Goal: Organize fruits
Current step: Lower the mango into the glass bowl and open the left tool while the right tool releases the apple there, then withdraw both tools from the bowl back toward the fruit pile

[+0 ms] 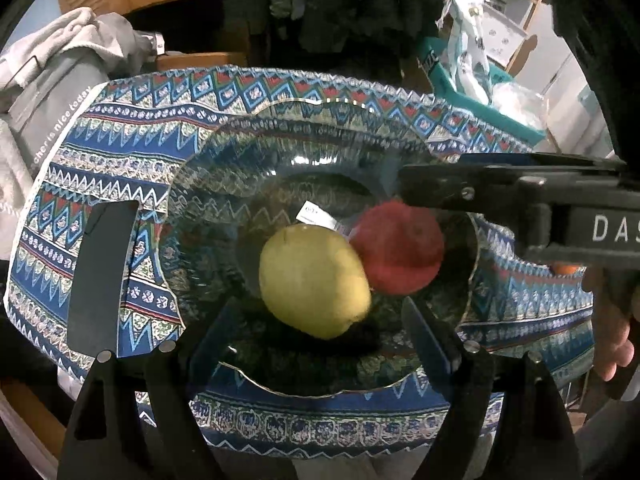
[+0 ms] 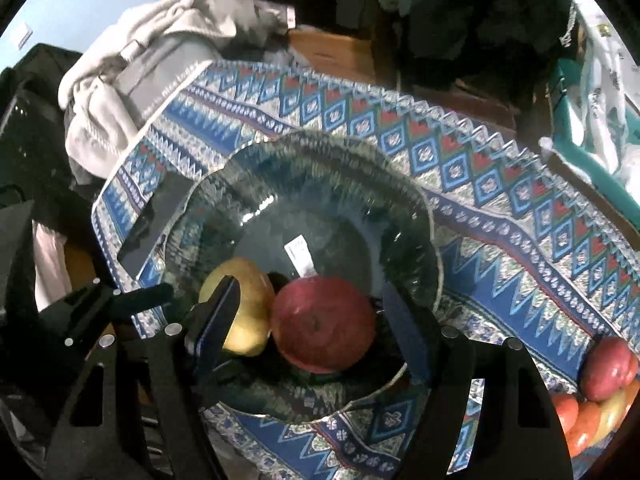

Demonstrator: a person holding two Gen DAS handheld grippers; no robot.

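A clear glass bowl (image 1: 224,168) stands on a blue patterned cloth (image 1: 120,128). A yellow-green pear-like fruit (image 1: 314,280) and a red apple (image 1: 400,248) lie in it, touching. My left gripper (image 1: 316,320) is open above the bowl, its fingers either side of the yellow fruit. My right gripper (image 2: 316,312) is open, its fingers wide on both sides of the red apple (image 2: 324,324), with the yellow fruit (image 2: 248,312) just left of its left finger. The bowl (image 2: 320,168) fills the right wrist view. The right gripper also shows in the left wrist view as a dark arm over the apple.
Several red, orange and yellow fruits (image 2: 600,392) lie on the cloth (image 2: 500,220) to the right of the bowl. A black phone (image 1: 100,280) lies left of the bowl. Grey clothes (image 1: 60,60) and a teal bin (image 1: 480,92) crowd the far side.
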